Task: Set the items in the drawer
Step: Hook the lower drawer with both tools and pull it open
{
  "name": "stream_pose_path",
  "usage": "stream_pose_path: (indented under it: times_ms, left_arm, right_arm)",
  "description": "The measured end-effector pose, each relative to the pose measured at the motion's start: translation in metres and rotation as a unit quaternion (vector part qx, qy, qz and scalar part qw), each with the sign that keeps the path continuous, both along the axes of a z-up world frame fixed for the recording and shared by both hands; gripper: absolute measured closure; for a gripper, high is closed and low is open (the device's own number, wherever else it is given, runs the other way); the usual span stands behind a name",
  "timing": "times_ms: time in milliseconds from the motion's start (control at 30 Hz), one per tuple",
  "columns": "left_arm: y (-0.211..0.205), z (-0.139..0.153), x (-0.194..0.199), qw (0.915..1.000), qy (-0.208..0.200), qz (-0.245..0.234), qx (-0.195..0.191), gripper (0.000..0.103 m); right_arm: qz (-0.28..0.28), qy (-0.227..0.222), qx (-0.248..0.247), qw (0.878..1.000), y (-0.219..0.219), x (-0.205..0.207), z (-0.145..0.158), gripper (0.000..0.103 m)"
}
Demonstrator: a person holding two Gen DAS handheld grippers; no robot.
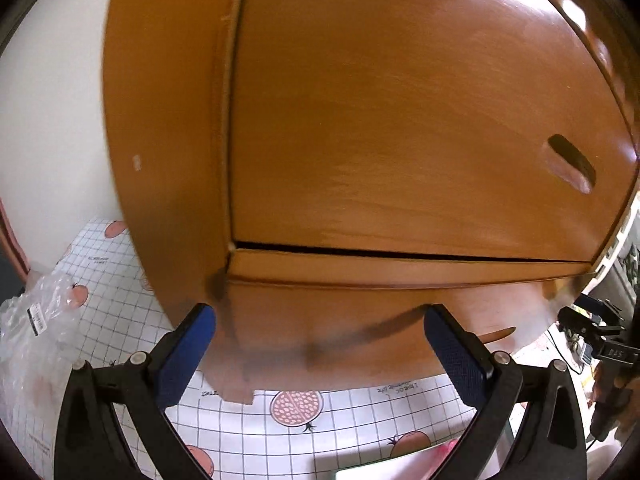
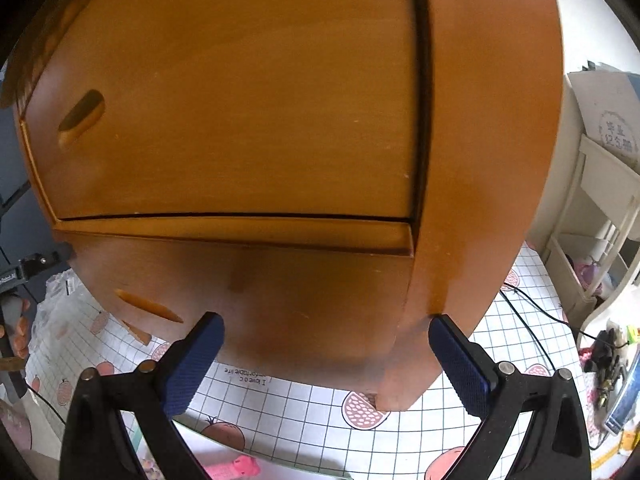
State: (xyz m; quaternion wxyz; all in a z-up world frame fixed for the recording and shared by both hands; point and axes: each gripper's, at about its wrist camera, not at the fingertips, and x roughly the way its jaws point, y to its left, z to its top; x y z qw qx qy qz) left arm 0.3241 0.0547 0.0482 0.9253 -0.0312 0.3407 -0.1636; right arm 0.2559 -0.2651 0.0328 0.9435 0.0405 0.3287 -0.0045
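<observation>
Drawer fronts are filling both wrist views: an upper drawer with a slot handle is sitting shut, and a lower drawer under it is showing its own slot handle; two drawers counted, in one wooden cabinet that is standing on the table, covered in a checked, fruit-printed cloth. The left gripper and the right gripper are both hovering just before the lower front, jaws spread wide and gripping nothing. Two grippers, then, and neither is carrying an item. A pink object is lying on the table near the right gripper, probably one of the items; a crumpled plastic bag is resting left of the cabinet. Since both drawers are looking closed, the likely trouble is a jaw missing the narrow slot and skidding on the wood, or a pull dragging the whole cabinet across the slick cloth.
</observation>
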Motion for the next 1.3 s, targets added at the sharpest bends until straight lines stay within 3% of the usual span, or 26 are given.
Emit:
stream_pose_path:
  times_ms: [100,267,1167,1200,1300]
  left_arm:
    - [-0.008,0.0,0.0,0.9999,0.0,-0.006,0.01,0.0]
    - [-0.019,0.0,-0.004,0.9994,-0.004,-0.012,0.031,0.0]
    - [0.004,-0.012,-0.062,0.9999,0.006,0.001,0.016,0.0]
    - [0.001,0.002,-0.062,0.9999,0.006,0.002,0.015,0.0]
    - [-0.001,0.009,-0.062,0.9998,0.008,0.005,0.016,0.0]
  right_arm:
    - [0.028,-0.005,0.013,1.0,0.006,-0.001,0.002,0.0]
    - [0.023,-0.001,-0.002,1.0,0.013,0.0,0.004,0.0]
    - [0.02,-0.007,0.008,1.0,0.031,-0.078,0.013,0.0]
    - [0.017,-0.006,0.009,1.0,0.031,-0.079,0.015,0.0]
    - [0.011,-0.003,0.011,1.0,0.036,-0.082,0.016,0.0]
